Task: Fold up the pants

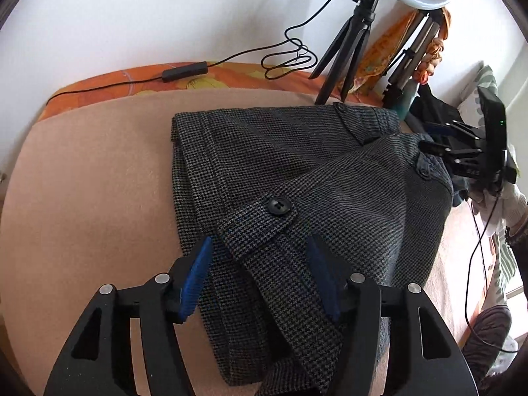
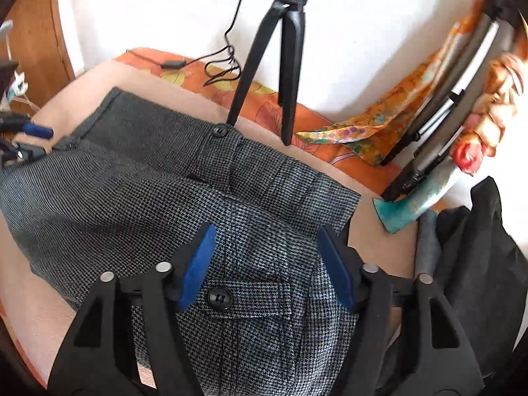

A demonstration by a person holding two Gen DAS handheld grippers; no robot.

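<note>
pants beneath left tool, unpinched

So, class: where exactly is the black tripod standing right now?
In the right wrist view the black tripod stands at top centre, at the far edge of the bed, just behind the folded pants.

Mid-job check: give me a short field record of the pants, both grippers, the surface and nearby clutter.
garment: grey houndstooth pants, folded over, lying on the bed
surface: peach blanket over an orange floral sheet
left gripper: open, blue-padded fingers either side of a buttoned tab, not pressing on it
right gripper: open, above a buttoned pocket flap
clutter: black tripod behind the pants; dark clothes at their right
</note>
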